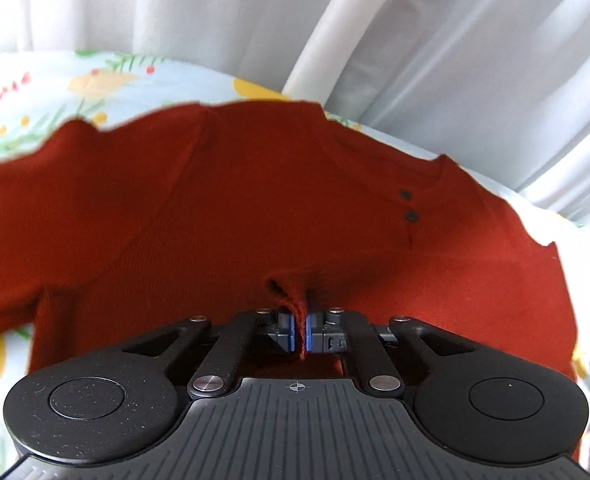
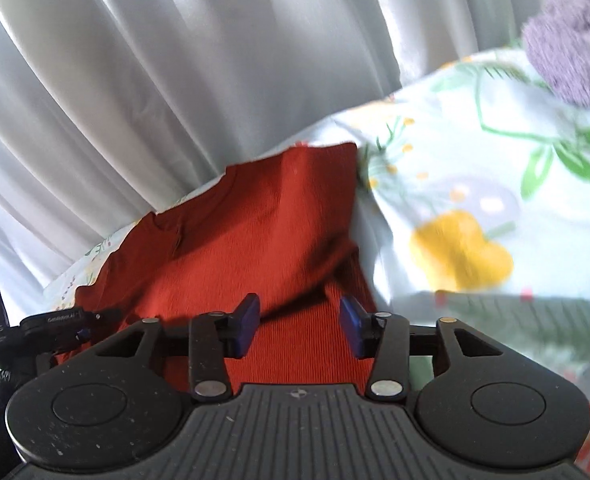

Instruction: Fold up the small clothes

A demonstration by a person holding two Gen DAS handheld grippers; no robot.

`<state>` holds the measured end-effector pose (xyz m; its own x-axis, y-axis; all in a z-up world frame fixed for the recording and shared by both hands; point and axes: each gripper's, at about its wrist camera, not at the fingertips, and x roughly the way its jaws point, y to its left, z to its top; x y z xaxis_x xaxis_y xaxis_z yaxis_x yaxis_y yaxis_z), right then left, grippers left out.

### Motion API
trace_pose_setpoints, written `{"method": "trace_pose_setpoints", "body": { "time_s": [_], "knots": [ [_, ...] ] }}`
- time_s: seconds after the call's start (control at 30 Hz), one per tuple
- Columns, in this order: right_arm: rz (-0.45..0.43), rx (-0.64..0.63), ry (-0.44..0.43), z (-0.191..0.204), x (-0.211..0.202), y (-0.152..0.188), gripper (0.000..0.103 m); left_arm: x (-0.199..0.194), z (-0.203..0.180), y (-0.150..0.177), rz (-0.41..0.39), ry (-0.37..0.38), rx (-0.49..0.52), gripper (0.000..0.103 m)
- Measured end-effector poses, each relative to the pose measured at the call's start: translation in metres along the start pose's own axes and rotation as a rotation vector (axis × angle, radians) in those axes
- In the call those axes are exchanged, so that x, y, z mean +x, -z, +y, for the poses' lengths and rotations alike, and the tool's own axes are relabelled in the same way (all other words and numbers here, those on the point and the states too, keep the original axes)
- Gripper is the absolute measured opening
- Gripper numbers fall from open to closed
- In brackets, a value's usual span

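While I hold position: left gripper (image 1: pixel 299 330) clenched on rib-knit rust-red shirt (image 1: pixel 255 208) fold | right gripper (image 2: pixel 299 330) released, pads clear | shirt spread on floral sheet (image 2: pixel 475 184), two dark buttons (image 1: pixel 409 206) at 2 o'clock

Red sweater (image 1: pixel 255 208) covers most of the floral sheet (image 1: pixel 35 92) ahead of the left gripper (image 1: pixel 301 332); bare sheet only along the far and left margins. White curtain (image 1: pixel 455 60) closes the far side, just behind the sweater's edge. Right of the sweater, open sheet (image 2: pixel 475 160) to a purple fuzzy item (image 2: pixel 567 52) near the far corner.
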<state>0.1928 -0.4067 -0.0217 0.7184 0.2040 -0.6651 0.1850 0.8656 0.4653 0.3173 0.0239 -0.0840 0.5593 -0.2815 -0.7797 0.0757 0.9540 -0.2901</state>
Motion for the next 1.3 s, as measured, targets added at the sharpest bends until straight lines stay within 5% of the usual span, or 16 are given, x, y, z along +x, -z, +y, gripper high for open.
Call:
{"method": "trace_pose_setpoints", "body": {
  "time_s": [0.2,0.37,0.67,0.8,0.9,1.0,1.1,1.2,1.3],
  "knots": [
    [0.007,-0.016,0.027,0.0,0.04,-0.035,0.061,-0.046,-0.018,-0.034,-0.187,0.011,0.066,0.006],
    [0.029,-0.041,0.043,0.003,0.071,-0.052,0.064,-0.067,-0.025,-0.049,-0.326,-0.106,0.165,0.006],
    [0.069,-0.094,0.081,0.016,0.11,-0.058,0.061,-0.039,-0.002,-0.052,-0.222,-0.097,0.106,0.006],
    [0.063,-0.151,0.129,0.021,0.125,-0.057,0.018,-0.03,-0.001,-0.051,-0.209,-0.105,0.091,0.006],
    [0.001,-0.19,0.149,0.023,0.119,-0.056,0.007,-0.026,-0.003,-0.053,-0.221,-0.099,0.082,0.006],
    [-0.095,-0.193,0.221,0.017,0.112,-0.057,0.007,-0.014,-0.009,-0.052,-0.22,-0.109,0.1,0.006],
    [-0.07,-0.169,0.257,0.007,0.121,-0.052,0.007,0.01,-0.013,-0.045,-0.16,-0.183,0.141,0.007],
    [-0.079,-0.188,0.292,0.009,0.122,-0.051,0.01,0.013,-0.004,-0.04,-0.129,-0.283,0.098,0.022],
    [-0.155,-0.186,0.318,0.013,0.106,-0.052,0.016,-0.01,0.003,-0.036,-0.225,-0.35,0.024,0.036]
  ]
}}
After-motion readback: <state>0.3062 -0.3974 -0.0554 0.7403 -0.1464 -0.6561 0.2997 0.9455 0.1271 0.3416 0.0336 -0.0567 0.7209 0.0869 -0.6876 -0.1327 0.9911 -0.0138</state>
